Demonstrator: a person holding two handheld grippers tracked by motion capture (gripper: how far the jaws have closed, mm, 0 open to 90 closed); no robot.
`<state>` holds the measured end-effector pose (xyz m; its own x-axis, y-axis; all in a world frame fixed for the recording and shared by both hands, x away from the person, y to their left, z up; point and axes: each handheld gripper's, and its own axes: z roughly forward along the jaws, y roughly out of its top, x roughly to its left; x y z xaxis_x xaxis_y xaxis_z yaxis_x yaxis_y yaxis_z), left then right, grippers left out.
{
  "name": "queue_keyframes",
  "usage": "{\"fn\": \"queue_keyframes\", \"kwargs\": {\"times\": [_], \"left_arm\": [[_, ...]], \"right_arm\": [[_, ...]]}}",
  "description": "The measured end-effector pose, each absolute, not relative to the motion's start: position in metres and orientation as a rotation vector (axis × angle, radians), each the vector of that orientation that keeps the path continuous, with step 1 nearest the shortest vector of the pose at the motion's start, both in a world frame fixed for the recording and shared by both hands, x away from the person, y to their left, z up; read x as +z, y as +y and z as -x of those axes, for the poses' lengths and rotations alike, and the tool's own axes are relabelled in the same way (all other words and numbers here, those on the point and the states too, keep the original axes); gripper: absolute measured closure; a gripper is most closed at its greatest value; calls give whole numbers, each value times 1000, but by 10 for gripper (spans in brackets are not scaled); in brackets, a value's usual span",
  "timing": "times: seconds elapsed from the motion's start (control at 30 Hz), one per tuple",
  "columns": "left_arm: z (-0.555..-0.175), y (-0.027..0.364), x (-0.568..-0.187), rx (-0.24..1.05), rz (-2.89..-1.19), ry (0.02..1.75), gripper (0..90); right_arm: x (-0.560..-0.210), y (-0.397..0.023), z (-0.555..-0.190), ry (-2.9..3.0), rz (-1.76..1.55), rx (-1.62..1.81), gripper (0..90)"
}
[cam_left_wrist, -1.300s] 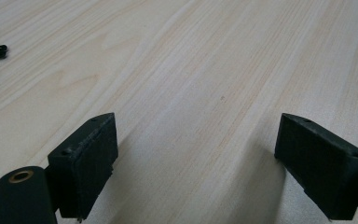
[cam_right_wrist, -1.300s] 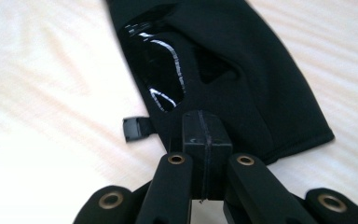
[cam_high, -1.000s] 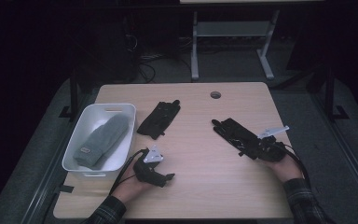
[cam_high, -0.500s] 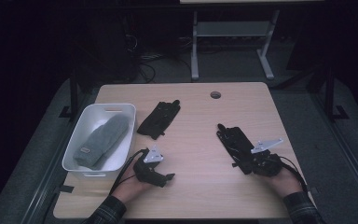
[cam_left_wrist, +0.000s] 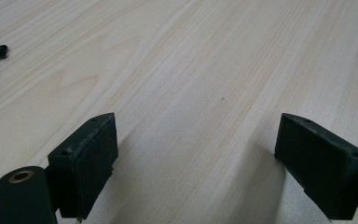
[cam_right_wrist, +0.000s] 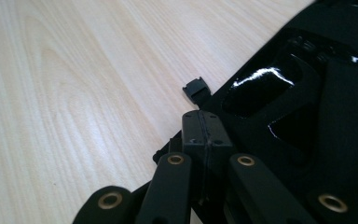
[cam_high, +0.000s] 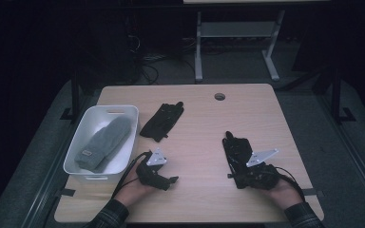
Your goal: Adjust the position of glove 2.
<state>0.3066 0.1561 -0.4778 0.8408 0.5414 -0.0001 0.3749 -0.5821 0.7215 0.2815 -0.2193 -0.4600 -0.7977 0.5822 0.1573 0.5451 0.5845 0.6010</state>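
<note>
Since the earlier frames the right gripper [cam_high: 237, 175] has dragged the black glove [cam_high: 236, 148] it grips away from the right edge of the tabletop [cam_high: 197, 142] and toward the near edge; the glove, which lay slanted near the right edge, now lies almost straight, its fingertips pointing to the far edge. The left gripper [cam_high: 164, 180] has kept its place.

In the right gripper view the right gripper's fingers [cam_right_wrist: 204, 130] are pressed together, pinching the near hem of the glove [cam_right_wrist: 307, 116], whose glossy patch and small strap tab lie just beyond them. In the high view that glove rests flat on the tabletop, right of the middle, with the right hand [cam_high: 285, 192] behind the gripper at the near edge.

The left gripper lies near the near edge, left of the middle, held by the left hand [cam_high: 133, 190]. In the left gripper view its fingers [cam_left_wrist: 86, 163] stand wide apart over bare wood, with nothing between them.

A second black glove [cam_high: 162, 121] lies flat toward the far left part of the tabletop, just beside a white basket [cam_high: 123, 111] that sits along the left edge. A grey mitten [cam_high: 102, 142] lies inside the basket.
</note>
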Motion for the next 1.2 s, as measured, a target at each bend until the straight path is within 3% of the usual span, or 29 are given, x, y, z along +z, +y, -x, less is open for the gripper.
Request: {"fn": "queue_keyframes", "kwargs": {"times": [0.17,0.4,0.63,1.13,1.2], "left_arm": [[-307,156,-478,283,-2257,664,124],[-307,156,-478,283,-2258,665,123],[-306,156,-477,282,-2259,669,124],[-306,156,-477,287,-2260,666,124],[-306,156,-478,285,-2258,668,123]], "right_arm": [[-458,-212,-279,2774,-890,1012,859],[-443,-229,-298,2606,-968,1038,897],[-457,-240,-317,2580,-1043,939,898],[-457,-225,-294,2674,-943,962,898],[-455,-226,-294,2651,-930,961,863]]}}
